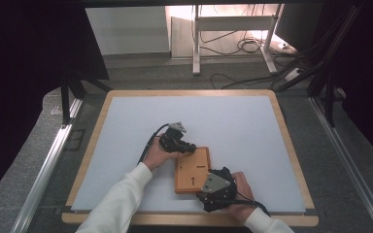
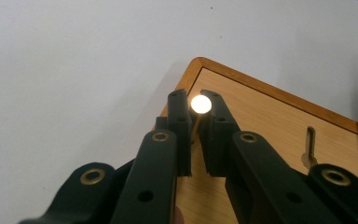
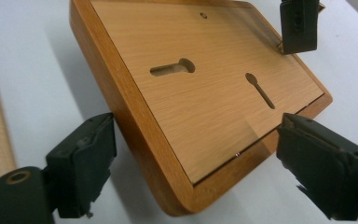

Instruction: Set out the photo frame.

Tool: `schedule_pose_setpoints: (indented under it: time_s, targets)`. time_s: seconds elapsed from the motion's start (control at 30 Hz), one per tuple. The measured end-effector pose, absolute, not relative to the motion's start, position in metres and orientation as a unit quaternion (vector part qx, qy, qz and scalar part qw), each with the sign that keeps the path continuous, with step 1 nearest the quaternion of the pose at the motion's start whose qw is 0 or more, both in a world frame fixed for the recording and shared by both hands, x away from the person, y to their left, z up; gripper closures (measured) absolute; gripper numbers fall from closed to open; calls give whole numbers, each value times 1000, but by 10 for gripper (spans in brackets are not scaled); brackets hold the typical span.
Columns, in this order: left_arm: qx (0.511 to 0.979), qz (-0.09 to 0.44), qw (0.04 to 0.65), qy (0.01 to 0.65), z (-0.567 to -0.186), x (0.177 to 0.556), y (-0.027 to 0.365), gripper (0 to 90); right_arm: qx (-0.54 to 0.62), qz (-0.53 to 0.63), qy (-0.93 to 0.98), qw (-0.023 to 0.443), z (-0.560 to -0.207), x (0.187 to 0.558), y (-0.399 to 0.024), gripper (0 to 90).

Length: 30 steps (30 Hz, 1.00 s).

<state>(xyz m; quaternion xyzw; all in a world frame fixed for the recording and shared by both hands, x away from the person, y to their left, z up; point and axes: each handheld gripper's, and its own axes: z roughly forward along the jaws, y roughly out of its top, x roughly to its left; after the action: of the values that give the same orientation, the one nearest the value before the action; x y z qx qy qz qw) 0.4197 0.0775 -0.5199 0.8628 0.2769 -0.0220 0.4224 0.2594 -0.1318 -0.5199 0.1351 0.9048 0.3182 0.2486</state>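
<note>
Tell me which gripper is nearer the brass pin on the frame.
Left. The left gripper is shut on the brass pin at the frame corner; the right gripper stands open, straddling the opposite corner.

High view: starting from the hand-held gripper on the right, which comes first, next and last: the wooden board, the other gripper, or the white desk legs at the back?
1. Wooden board: right beside the right hand-held gripper, just to its left.
2. Left hand-held gripper: farther up, at the board's top-left corner.
3. White desk legs: far off on the floor beyond the table.
</note>
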Motion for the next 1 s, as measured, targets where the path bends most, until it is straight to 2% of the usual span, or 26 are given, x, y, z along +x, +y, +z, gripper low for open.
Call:
schedule_pose_setpoints:
  time_s: [0.07,0.23,0.47,0.67,0.77,1.0]
  targets:
    - [863,-25,422,278,-520,420,78,834,123,303,906,268,-524,259,-126,116]
    - [862,-27,422,281,-520,421,78,837,122,301,902,283,-525,260,-123,129]
    - [861,-21,423,283,-520,420,78,837,93,299,895,319,-524,254,-122,187]
    - [858,-14,425,289,-520,421,78,838,87,310,885,336,-515,251,-125,285]
    - [857,-11,426,290,-520,421,79,833,81,311,884,341,-511,251,-127,362]
    - [856,-7,427,293,-520,422,79,819,56,301,879,365,-508,248,-124,442]
